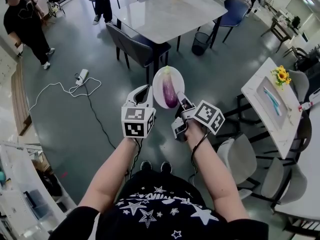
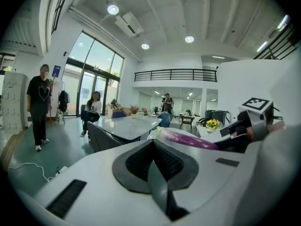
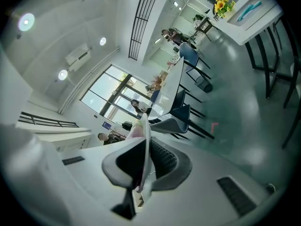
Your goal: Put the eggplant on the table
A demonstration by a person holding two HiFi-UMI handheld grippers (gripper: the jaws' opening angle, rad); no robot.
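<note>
Aloft, glossy purple eggplant [image 1: 170, 93] on white plate [image 1: 160, 79]; right gripper [image 1: 181, 102] clamps rim, left gripper [image 1: 145, 90] closed, empty.

Grey floor [image 1: 60, 134], white table [image 1: 170, 14], dark chairs [image 1: 135, 46], tall windows [image 2: 96, 74], ceiling lights [image 2: 113, 9].

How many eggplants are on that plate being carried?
1. A single purple eggplant lies on the white plate, held in front of the person, with the right gripper clamped on its rim. None seems hidden.
</note>
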